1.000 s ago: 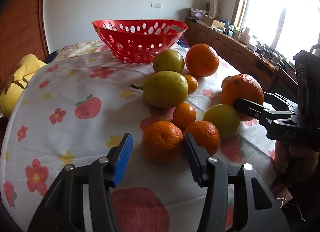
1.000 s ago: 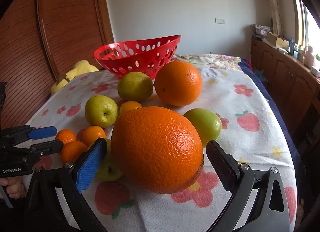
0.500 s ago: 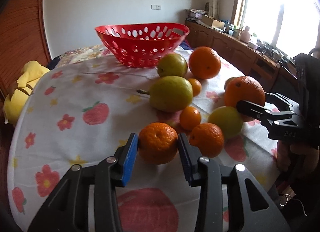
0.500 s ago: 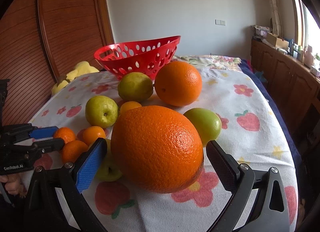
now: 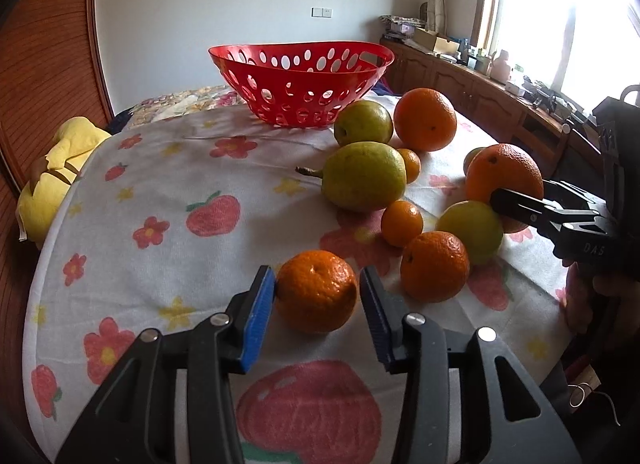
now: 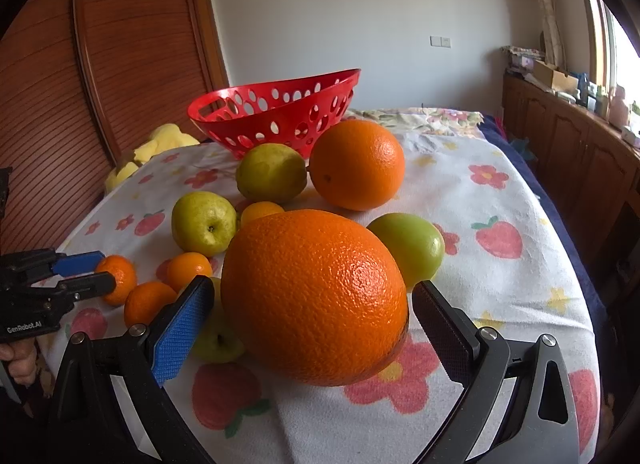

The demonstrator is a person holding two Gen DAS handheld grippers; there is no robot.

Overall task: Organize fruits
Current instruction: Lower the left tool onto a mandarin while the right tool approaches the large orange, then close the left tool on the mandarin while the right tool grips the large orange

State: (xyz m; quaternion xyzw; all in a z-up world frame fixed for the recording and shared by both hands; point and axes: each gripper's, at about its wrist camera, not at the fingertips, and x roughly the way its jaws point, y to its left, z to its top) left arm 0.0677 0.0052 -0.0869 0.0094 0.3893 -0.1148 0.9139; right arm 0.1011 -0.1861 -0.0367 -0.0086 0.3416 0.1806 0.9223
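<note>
A red perforated basket [image 5: 301, 78] stands empty at the back of the table; it also shows in the right wrist view [image 6: 276, 116]. Oranges, mandarins, pears and green fruits lie loose in front of it. My left gripper [image 5: 318, 296] is shut on a mandarin [image 5: 316, 290], both pads against its sides on the cloth. My right gripper [image 6: 310, 306] is open around a large orange [image 6: 316, 296] that rests on the cloth, with small gaps at both pads. The same orange [image 5: 504, 176] shows in the left wrist view.
The table [image 5: 160, 200] has a white cloth printed with strawberries and flowers. A yellow soft toy [image 5: 56, 172] lies at its left edge. A wooden wall panel stands on the left, and a wooden sideboard [image 6: 568, 136] under windows on the right.
My left gripper has moved forward around the mandarin and closed from wide open onto it. My right gripper and the large orange have not moved.
</note>
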